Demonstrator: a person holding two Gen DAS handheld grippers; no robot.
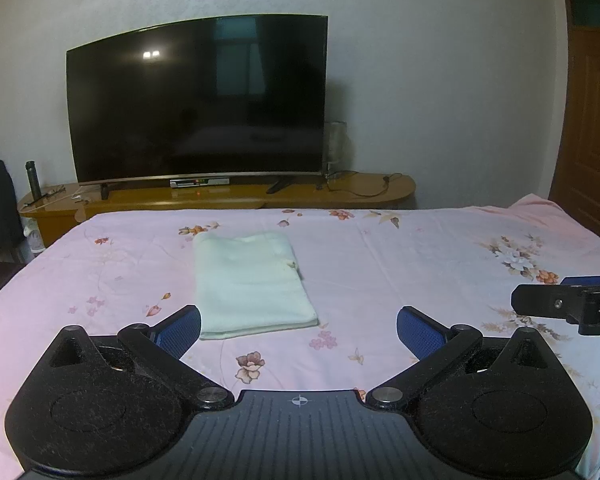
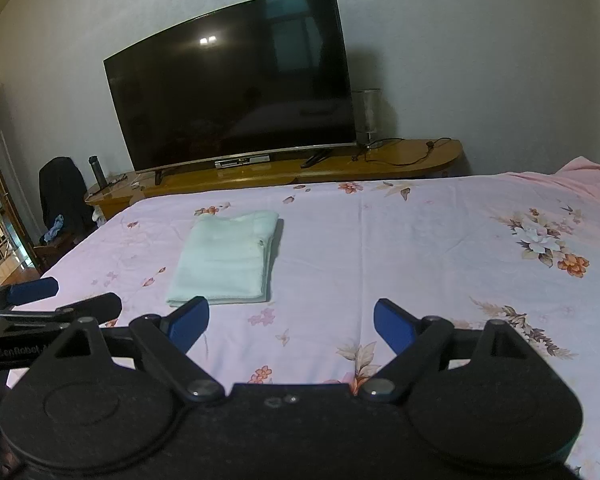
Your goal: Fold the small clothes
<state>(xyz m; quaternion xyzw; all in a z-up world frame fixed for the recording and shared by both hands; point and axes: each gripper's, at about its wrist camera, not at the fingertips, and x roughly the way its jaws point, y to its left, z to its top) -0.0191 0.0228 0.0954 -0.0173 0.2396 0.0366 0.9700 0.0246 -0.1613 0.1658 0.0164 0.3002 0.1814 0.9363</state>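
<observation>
A dark flask point(image 2: 96, 170) stands at the left end of the long wooden TV stand point(image 2: 404, 164) against the wall, with the big dark television point(image 2: 236, 84) on it and a loose cable point(image 2: 404, 156) trailing toward its right end. In front lies the bed point(image 1: 420, 248), spread with a pink flowered sheet. The small pale-green cloth point(image 1: 252, 284) sits folded into a neat rectangle on the left half of the bed, nearer the far edge than the near one — flat, nothing touching it. The left tongs point(image 1: 299, 330) hover low over the near part of the bed just short of the cloth's near edge, spread wide and holding nothing. The right tongs point(image 2: 292, 322) hang just beside them to the right, over bare sheet — also released, blue pads point(image 2: 394, 326) well apart.
</observation>
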